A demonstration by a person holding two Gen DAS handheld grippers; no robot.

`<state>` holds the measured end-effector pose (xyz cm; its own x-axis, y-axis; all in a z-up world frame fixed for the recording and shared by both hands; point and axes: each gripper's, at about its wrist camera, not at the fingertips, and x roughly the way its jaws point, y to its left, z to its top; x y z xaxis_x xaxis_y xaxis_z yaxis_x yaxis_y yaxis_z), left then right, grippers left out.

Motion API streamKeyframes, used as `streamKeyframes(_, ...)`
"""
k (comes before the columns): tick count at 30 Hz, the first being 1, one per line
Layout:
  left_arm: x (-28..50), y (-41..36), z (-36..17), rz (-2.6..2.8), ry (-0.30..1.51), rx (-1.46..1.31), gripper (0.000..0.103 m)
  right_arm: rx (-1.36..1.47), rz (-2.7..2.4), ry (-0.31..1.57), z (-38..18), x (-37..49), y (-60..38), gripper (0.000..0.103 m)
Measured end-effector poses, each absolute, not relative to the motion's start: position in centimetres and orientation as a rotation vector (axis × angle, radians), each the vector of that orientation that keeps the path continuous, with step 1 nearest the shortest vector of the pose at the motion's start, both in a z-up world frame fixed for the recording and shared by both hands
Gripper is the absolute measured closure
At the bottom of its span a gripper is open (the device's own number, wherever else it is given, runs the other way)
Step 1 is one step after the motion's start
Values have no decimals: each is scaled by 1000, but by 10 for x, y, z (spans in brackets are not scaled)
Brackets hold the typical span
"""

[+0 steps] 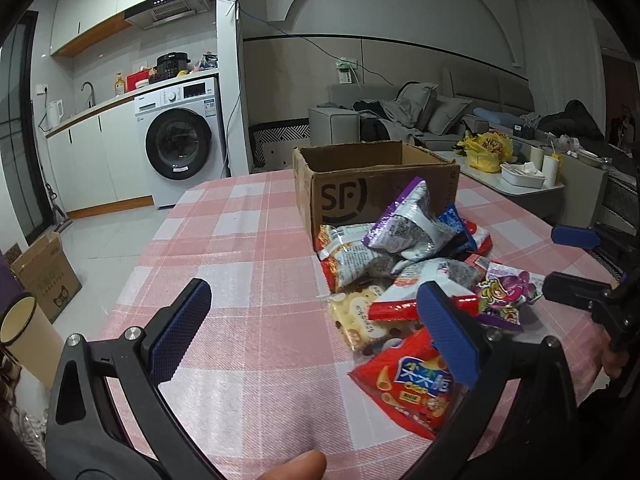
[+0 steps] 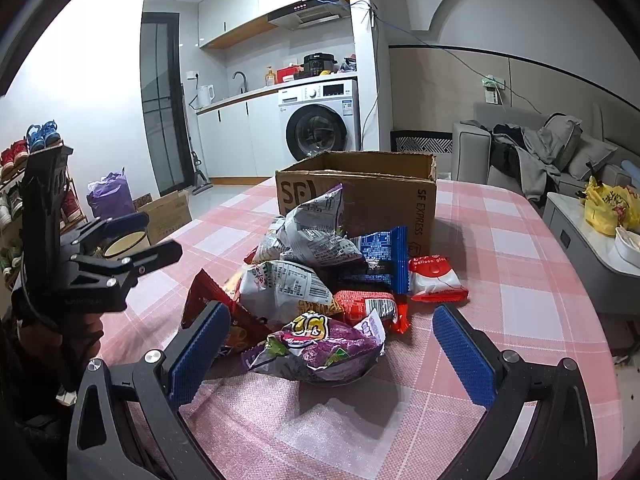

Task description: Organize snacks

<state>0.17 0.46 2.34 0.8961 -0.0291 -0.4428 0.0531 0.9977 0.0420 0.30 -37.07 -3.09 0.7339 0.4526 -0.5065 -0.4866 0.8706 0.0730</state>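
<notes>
A heap of snack bags lies on the pink checked tablecloth, in front of an open brown SF cardboard box. A purple bag sits nearest my right gripper, which is open with the bag between its blue pads. A red chip bag lies at the near edge of the heap. My left gripper is open over bare cloth, left of the heap; its right finger overlaps the snacks. A small red and white packet lies apart at the right.
The table ends at the left above a tiled floor with a cardboard box and a cream bin. A washing machine and counter stand behind; a sofa and a side table with a yellow bag at the right.
</notes>
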Motion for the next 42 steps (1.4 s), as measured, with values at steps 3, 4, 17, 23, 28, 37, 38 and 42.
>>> streamKeyframes(3,6,9,25,-60,476,57,1,-71,509,559,-32,6,-369,0)
streamKeyframes(4,7,9,25,-65,480,58,1,-72,507,565,-33,6,-369,0)
streamKeyframes(17,9,1,16,-166,540,32,1,-32,485,663,-46,23,-371,2)
streamKeyframes(23,5,-15,10,-202,557,81,1,-41,498,711,-55,28,-365,4)
streamKeyframes(28,8,-26,2,-242,580,110,1,-50,499,736,-61,33,-358,4)
streamKeyframes(37,28,-40,-20,-269,679,142,5,-4,517,802,-70,45,-356,6)
streamKeyframes(38,31,-40,-21,-274,691,139,6,1,525,807,-70,45,-357,8)
streamKeyframes(42,42,-44,-30,-298,749,138,16,-9,559,820,-74,45,-351,11)
